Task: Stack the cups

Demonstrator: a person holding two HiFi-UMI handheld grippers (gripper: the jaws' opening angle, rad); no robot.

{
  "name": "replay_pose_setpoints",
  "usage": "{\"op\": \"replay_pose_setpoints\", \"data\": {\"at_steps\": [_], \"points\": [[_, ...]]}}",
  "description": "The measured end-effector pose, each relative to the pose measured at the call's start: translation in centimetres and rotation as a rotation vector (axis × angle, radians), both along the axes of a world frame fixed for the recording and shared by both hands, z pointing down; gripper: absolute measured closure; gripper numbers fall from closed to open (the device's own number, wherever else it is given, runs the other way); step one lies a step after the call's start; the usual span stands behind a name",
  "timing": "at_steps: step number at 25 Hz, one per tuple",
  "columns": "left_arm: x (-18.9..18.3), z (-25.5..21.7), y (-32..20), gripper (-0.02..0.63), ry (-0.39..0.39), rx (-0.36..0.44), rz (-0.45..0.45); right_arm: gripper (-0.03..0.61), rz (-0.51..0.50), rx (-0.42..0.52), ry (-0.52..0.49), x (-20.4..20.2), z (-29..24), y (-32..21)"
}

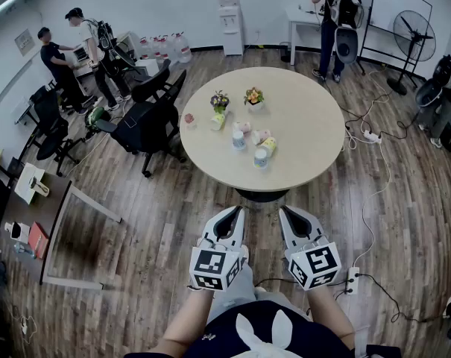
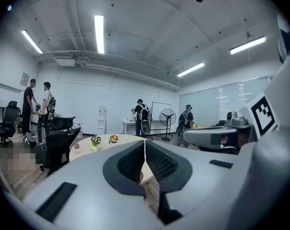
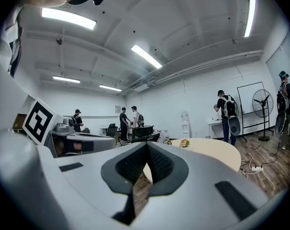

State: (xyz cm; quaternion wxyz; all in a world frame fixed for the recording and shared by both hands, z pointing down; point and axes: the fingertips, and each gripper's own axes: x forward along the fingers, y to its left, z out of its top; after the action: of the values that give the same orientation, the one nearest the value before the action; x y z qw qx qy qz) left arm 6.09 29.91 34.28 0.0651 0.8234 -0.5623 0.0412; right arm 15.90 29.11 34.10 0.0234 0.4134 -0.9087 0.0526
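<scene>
Waiting at lower centre, short of the round table (image 1: 314, 118), the left gripper (image 1: 235, 213) and right gripper (image 1: 287, 213) both have their jaws pressed together on nothing, so stacking looks not yet begun. The next move calls for reaching the cups (image 1: 261, 155) clustered mid-table and opening a gripper. They are too small to count here, and in both gripper views the jaws cover much of the tabletop.

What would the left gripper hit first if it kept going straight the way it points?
Probably the near rim of the round table; the shut, empty left gripper aims at it across the floor. Height unclear: it might pass underneath.
</scene>
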Motion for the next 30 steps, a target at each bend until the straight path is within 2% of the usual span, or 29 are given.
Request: {"op": "replay_pose_setpoints", "data": {"at_steps": [8,16,22,30], "points": [[-0.7,1.0,-1.6,0.591,-0.011,-0.025,0.011,0.574,-0.014,-0.004,0.030,-1.2,0.7,-1.4],[-1.9,1.9,-5.6,0.589,0.012,-0.049,0.038,0.568,0.000,-0.028,0.005,-2.5,1.3,-5.3],[-3.4,1.3,-10.7,0.586,0.035,-0.044,0.056,0.502,0.004,-0.053,0.009,-3.6,1.4,-10.4],[-5.7,1.1,-17.7,0.408,0.000,-0.046,0.105,0.428,0.028,-0.074,-0.001,-5.2,1.0,-17.3]]}}
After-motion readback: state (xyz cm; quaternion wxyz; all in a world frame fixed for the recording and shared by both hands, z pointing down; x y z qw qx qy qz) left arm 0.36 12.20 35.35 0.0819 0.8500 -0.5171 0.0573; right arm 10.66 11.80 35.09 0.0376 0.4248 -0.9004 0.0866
